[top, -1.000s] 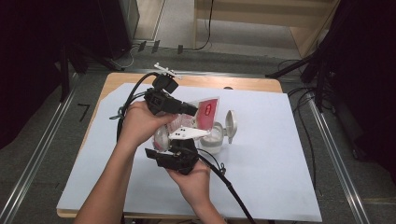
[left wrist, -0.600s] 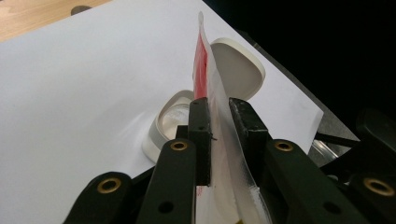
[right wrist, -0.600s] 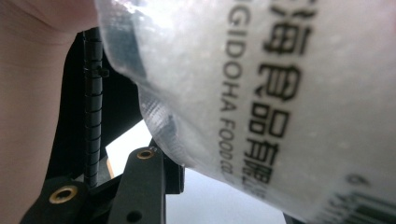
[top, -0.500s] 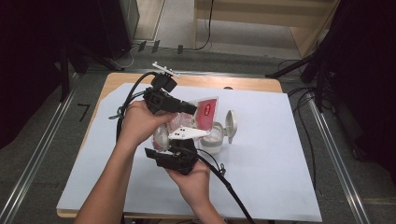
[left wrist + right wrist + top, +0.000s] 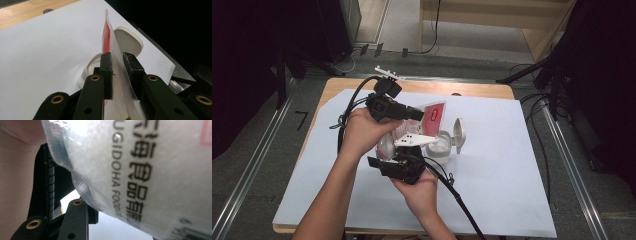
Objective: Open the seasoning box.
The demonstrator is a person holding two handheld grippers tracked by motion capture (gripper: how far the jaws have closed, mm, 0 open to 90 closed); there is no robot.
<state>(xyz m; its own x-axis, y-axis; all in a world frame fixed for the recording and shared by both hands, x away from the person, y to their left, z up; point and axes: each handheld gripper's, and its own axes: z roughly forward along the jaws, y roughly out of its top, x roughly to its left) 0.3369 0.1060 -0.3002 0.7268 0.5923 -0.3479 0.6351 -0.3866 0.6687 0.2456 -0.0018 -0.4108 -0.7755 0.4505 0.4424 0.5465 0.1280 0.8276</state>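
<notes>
While our left gripper (image 5: 117, 65) clamps the red-topped bag (image 5: 108, 37) above the open white jar (image 5: 443, 145) near the table's (image 5: 472, 90) far edge, our right gripper (image 5: 398, 161) grips the bag's lower part

Pouch (image 5: 432, 116): clear film, red panel, black lettering. Beside the pouch, white container (image 5: 443, 146) with white lid (image 5: 459, 135). Sheet (image 5: 512, 165) pale lavender-white.

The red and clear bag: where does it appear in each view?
High view: bag at centre, above the white container.
Left gripper view: edge-on at centre, between the jaws.
Right gripper view: printed clear film across the upper right.
Shared landmark: the white sheet.
</notes>
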